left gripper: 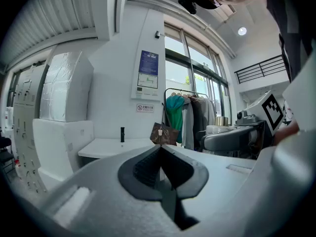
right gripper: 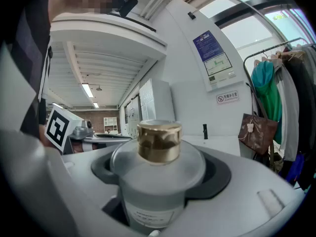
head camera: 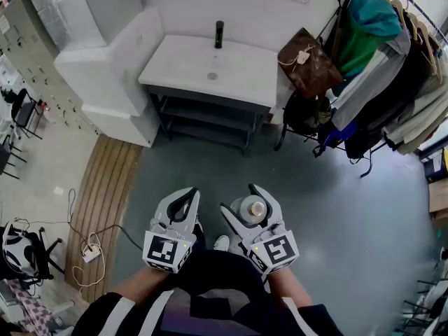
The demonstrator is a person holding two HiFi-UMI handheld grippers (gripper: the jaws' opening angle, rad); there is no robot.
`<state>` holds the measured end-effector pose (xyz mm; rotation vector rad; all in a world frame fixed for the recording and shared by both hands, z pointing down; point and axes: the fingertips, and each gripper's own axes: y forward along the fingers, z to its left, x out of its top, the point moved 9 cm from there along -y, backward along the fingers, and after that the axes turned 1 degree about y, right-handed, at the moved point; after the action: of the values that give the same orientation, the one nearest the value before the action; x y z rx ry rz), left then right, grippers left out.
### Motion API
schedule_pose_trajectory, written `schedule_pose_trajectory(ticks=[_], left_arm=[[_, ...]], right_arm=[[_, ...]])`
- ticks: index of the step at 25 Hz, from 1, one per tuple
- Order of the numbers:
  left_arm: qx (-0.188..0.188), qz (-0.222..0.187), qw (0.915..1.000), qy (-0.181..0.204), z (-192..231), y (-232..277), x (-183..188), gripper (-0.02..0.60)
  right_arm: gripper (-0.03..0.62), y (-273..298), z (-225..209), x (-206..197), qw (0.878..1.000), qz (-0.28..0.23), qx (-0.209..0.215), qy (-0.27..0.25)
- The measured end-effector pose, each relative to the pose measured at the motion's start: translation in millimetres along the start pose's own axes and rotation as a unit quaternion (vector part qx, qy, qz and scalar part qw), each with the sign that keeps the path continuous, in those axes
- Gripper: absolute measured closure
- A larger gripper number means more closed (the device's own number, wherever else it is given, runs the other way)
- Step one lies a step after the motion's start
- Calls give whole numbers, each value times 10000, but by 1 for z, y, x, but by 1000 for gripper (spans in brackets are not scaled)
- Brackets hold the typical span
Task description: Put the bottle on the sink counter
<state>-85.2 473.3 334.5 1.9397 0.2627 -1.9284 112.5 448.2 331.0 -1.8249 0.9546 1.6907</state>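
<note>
The right gripper (head camera: 250, 201) grips a frosted glass bottle (right gripper: 157, 181) with a gold cap, upright, its wide-spread jaws pressing on both sides of the body. Just beside it, the left gripper (head camera: 187, 196) has its jaws closed together on nothing. The white sink counter (head camera: 238, 72), with a black tap (head camera: 219, 33) at its back edge, stands well apart from the bottle.

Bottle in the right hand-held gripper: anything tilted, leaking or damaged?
Nothing stands out. The bottle sits upright with its gold cap on, clamped in the right hand-held gripper, and no spill shows.
</note>
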Motion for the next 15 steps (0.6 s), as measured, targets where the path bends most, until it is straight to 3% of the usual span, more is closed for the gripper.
schedule_pose_trajectory(ticks=[15], left_arm=[[45, -92, 9999, 91, 13, 17, 9, 580]], right_arm=[[252, 15, -12, 10, 9995, -139, -195, 183]])
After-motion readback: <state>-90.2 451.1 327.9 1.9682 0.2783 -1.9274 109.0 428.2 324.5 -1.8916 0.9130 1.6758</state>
